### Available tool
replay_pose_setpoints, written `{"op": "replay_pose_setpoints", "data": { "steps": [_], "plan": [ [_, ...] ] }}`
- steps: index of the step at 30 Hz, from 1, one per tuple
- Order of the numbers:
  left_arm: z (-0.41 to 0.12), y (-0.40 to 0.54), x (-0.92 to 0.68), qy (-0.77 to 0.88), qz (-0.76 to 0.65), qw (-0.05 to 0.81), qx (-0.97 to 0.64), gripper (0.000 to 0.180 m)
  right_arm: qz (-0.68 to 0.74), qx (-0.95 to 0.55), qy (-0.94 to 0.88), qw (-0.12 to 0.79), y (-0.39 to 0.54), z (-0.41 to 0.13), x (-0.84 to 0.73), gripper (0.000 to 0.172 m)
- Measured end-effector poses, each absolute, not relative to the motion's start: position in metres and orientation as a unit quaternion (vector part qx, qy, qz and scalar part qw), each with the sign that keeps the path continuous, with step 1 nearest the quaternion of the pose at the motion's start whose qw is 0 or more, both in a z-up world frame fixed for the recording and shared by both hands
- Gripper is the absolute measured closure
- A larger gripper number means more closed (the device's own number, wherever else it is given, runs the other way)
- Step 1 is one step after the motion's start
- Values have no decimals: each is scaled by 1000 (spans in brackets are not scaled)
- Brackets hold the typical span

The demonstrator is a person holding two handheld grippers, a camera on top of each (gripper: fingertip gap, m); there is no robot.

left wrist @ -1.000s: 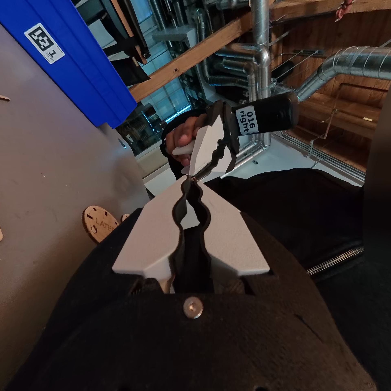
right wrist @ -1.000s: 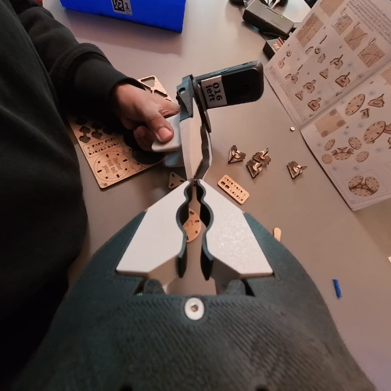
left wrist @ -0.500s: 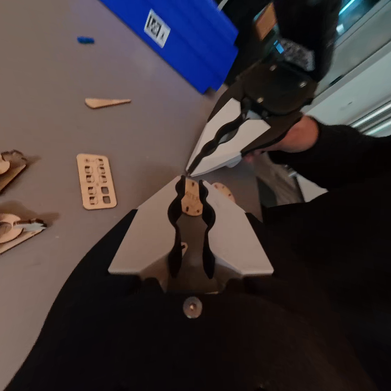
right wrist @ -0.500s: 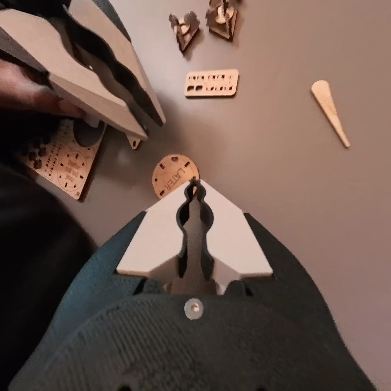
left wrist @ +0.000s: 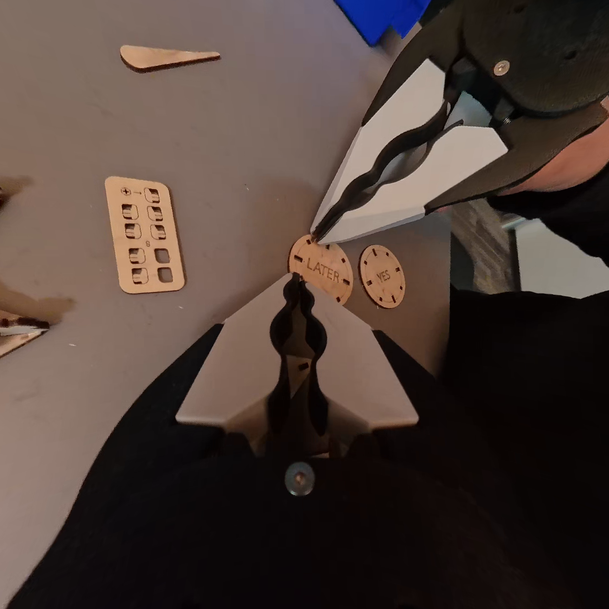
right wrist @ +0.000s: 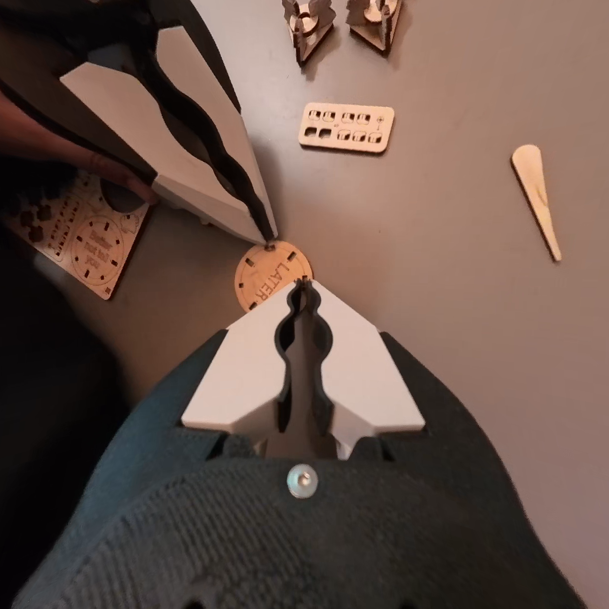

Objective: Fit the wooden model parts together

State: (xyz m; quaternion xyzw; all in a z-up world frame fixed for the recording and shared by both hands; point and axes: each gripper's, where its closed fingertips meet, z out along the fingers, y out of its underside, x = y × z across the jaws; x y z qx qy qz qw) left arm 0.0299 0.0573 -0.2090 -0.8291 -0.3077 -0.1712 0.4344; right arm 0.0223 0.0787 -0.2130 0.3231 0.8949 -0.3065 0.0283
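Note:
A round wooden disc (left wrist: pixel 321 268) with slots around its rim lies flat on the grey table (left wrist: pixel 230 148). My left gripper (left wrist: pixel 296 279) is shut, with its tips at the disc's near-left edge beside a slot. My right gripper (left wrist: pixel 315 235) comes in from the upper right. It is shut, with its tips on the disc's opposite edge. In the right wrist view the right gripper (right wrist: pixel 303 282) is shut over the disc's (right wrist: pixel 263 273) rim. There the left gripper (right wrist: pixel 269 240) touches a slot on the far rim.
A second slotted disc (left wrist: pixel 382 276) lies just right of the first, near the table edge. A small rectangular wooden card (right wrist: pixel 346 128), a teardrop-shaped wooden stick (right wrist: pixel 535 201), small assembled pieces (right wrist: pixel 309 29) and a cut-out wooden sheet (right wrist: pixel 89 244) lie around. A blue bin (left wrist: pixel 379 19) stands behind. My two grippers' fingertips are within a few centimetres of each other. The left tips stand about 8 centimetres off the small rectangular wooden card (right wrist: pixel 346 128). It turns up in the left wrist view (left wrist: pixel 147 230) as well.
A second ago both grippers met tip to tip in the air. Both have since come down to the disc on the table. The left jaws opened slightly half a second ago and are shut again.

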Motion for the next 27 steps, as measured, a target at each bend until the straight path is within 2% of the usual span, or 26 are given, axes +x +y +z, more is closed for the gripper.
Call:
{"op": "replay_pose_setpoints", "data": {
  "steps": [27],
  "plan": [
    [-208, 57, 28, -322, -196, 439, -816, 180, -243, 258, 935, 8, 76, -214, 20, 171]
  ]
}}
